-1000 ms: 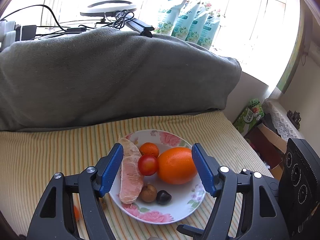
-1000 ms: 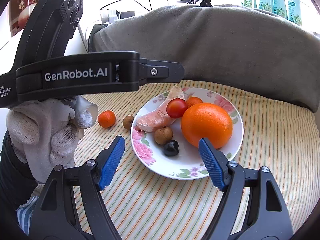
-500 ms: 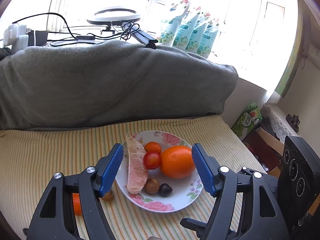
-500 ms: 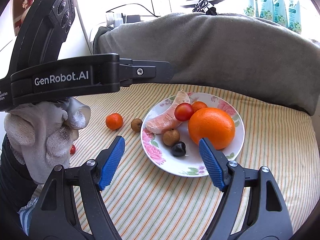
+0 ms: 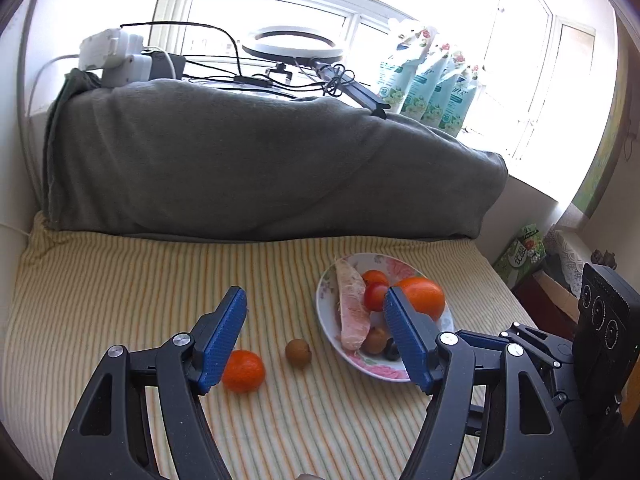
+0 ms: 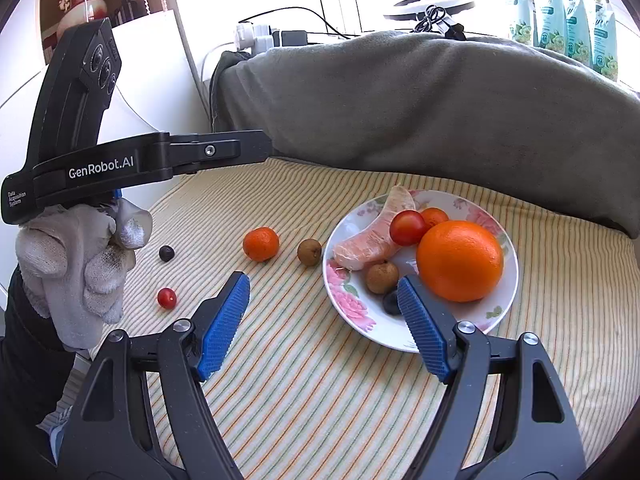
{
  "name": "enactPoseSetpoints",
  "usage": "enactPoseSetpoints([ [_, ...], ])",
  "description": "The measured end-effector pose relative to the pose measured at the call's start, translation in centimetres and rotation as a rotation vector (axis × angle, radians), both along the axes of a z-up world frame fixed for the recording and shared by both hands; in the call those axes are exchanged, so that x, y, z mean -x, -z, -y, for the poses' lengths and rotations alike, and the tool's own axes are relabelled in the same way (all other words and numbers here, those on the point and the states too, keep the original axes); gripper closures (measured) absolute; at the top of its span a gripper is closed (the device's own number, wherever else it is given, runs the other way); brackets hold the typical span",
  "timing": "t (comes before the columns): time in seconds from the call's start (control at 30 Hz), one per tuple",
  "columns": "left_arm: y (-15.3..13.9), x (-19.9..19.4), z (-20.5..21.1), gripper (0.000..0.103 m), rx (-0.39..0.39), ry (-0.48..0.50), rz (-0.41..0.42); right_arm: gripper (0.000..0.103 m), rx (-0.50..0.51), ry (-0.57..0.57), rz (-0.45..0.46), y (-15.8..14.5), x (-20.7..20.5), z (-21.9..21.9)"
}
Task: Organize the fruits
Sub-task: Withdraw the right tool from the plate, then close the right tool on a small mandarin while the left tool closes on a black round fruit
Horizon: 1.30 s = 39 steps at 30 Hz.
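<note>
A floral plate (image 6: 508, 300) (image 5: 326, 312) holds a big orange (image 6: 460, 266), a pink peeled segment (image 6: 370, 240), a cherry tomato (image 6: 407, 227), a small mandarin, a brown longan and a dark berry. On the striped cloth left of the plate lie a small mandarin (image 6: 261, 243) (image 5: 244, 371), a brown longan (image 6: 309, 251) (image 5: 298, 353), a dark berry (image 6: 167, 253) and a cherry tomato (image 6: 167, 297). My left gripper (image 5: 314, 304) hangs open above the loose mandarin and longan, with nothing between its fingers. My right gripper (image 6: 322, 290) is open too, near the plate's front left rim.
A grey blanket roll (image 5: 260, 168) runs along the back of the striped cloth. Behind it stand a ring light (image 5: 296, 46), cables, a power strip and several green pouches (image 5: 432, 84). A gloved hand (image 6: 80, 264) holds the left gripper's handle. Boxes sit beyond the right edge.
The left gripper has swung left, off the plate, so the loose mandarin and longan now show between its fingers. The right gripper drew back a little, bringing more loose fruit into its view.
</note>
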State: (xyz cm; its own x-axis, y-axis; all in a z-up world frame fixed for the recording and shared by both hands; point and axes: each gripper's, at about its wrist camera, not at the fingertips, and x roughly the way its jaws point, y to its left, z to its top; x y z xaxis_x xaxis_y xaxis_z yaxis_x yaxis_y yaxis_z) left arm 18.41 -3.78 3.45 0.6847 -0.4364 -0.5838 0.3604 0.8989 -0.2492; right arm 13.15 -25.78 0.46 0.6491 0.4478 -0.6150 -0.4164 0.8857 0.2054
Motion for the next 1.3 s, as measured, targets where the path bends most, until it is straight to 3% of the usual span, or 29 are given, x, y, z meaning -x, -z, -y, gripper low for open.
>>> enactPoseSetpoints([
  [0.5, 1.7, 2.8, -9.5, 0.032, -0.032, -0.204, -0.024, 0.024, 0.002, -0.097, 0.005, 0.1, -1.6, -3.9],
  [0.83, 4.5, 4.6, -14.1, 0.033, -0.019, -0.297, -0.09, 0.024, 0.044, -0.155, -0.016, 1.5, -3.6, -7.2],
  [0.97, 5.9, 5.1, -14.6, 0.048, -0.02, -0.306, -0.125, 0.024, 0.059, -0.173, -0.029, 2.1, -4.3, -8.4],
  [1.3, 8.3, 5.6, -14.4, 0.058, -0.028, -0.303, -0.179, 0.036, 0.109, -0.205, -0.049, 3.8, -6.6, -11.2],
])
